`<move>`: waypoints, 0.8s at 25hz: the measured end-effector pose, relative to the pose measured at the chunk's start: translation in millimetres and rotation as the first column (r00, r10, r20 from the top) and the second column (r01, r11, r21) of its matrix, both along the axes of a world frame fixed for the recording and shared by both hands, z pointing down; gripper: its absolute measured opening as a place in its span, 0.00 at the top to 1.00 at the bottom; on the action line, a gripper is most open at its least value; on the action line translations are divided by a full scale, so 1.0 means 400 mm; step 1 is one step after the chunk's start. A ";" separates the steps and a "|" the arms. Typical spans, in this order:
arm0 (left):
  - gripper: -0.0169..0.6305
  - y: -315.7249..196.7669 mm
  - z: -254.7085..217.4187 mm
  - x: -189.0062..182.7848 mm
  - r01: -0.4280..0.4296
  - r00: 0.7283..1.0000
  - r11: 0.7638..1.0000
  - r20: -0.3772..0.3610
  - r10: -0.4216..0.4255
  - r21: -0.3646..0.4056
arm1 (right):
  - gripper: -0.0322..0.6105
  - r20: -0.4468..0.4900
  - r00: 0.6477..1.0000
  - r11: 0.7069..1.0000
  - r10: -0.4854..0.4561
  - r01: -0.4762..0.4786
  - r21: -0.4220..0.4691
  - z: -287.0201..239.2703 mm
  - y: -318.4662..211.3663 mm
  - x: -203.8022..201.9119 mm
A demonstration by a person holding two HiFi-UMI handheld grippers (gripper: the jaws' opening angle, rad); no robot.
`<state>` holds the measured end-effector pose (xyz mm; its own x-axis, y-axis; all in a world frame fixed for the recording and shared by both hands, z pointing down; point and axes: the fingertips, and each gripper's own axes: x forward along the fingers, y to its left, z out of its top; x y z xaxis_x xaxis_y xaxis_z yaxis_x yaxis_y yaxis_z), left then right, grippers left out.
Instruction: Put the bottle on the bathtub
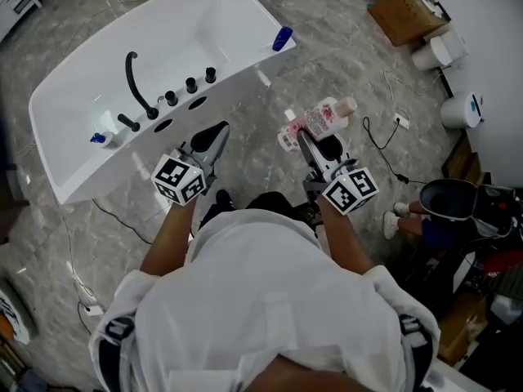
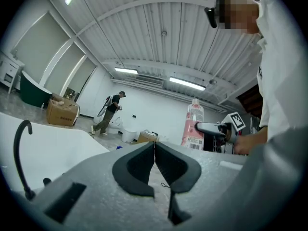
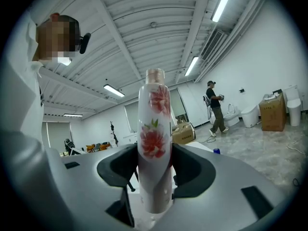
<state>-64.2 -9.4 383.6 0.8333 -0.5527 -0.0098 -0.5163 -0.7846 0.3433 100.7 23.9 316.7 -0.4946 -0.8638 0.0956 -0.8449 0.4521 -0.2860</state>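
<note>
Your right gripper (image 3: 155, 172) is clamped on the bottle (image 3: 154, 129), which is white with red flowers and a pale pink cap. It is held above the floor (image 1: 261, 174), apart from the bathtub (image 1: 214, 24). Your left gripper (image 2: 154, 159) is pinched together on nothing. The bottle's label print is too small to read.

Lighting was bright, even, from ceiling strip lights (image 2: 185, 83), shadows were faint, white bathtub (image 1: 237, 31) nearly washed out, both gripper views bent fisheye-fashion with black corners, nearest foreground slightly soft.
</note>
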 end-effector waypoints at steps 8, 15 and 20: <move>0.95 -0.116 -0.007 0.030 0.040 0.999 0.999 -0.012 -0.040 -0.002 | 0.63 0.090 0.996 1.000 -0.007 0.009 -0.015 0.016 -0.119 0.049; 0.95 -0.236 -0.015 0.095 0.112 0.993 0.994 0.031 -0.112 -0.012 | 0.63 0.147 0.986 0.997 -0.077 0.081 -0.015 0.040 -0.296 0.127; 0.95 -0.340 -0.009 0.162 0.197 0.980 0.979 0.042 -0.195 -0.050 | 0.63 0.184 0.970 0.987 -0.156 0.158 0.003 0.050 -0.443 0.197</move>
